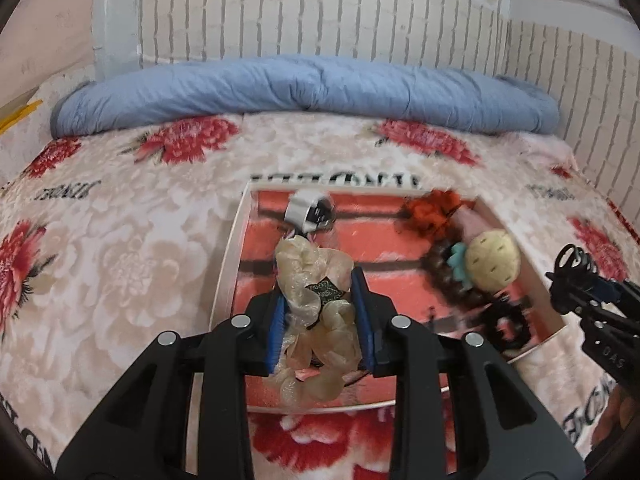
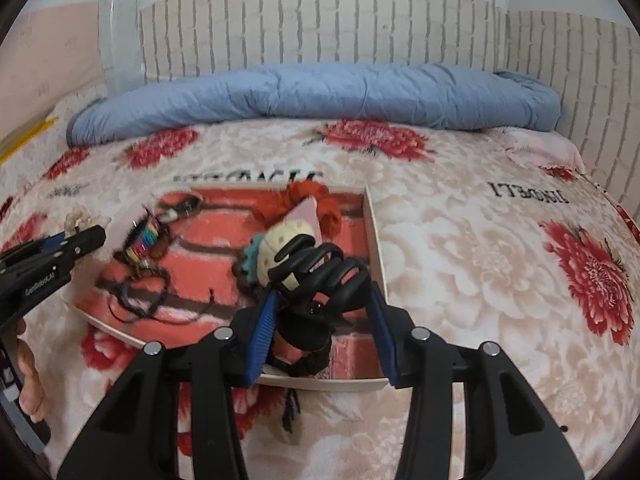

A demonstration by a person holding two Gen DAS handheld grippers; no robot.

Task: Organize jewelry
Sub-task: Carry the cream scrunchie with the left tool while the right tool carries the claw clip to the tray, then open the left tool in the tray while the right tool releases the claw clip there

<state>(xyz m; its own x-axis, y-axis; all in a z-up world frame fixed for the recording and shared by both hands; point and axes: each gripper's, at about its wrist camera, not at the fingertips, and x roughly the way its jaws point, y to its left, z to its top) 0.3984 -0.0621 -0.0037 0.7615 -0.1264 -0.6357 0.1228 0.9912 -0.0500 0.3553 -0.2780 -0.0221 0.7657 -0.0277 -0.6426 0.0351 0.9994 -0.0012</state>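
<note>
Black capital lettering is printed on the flowered blanket (image 2: pixel 460 248) that covers the bed, and it appears upside down from both cameras. In the right wrist view the clearest word (image 2: pixel 527 193) sits to the right of the tray and seems to read "JINDELI" when turned over, though the letters are not fully sure. A second word (image 2: pixel 248 178) is half hidden behind the far rim of the tray (image 2: pixel 378 240) and cannot be made out. On the body of the left gripper (image 2: pixel 86 240), white lettering (image 2: pixel 40 278) reads roughly "GenRobot.AI", small and blurred. In the left wrist view the right gripper (image 1: pixel 570 260) carries pale letters (image 1: pixel 612 358) that look like "DAS". The small dark tag (image 1: pixel 325 289) on the cream scrunchie (image 1: pixel 316 320) has print too fine to read.
</note>
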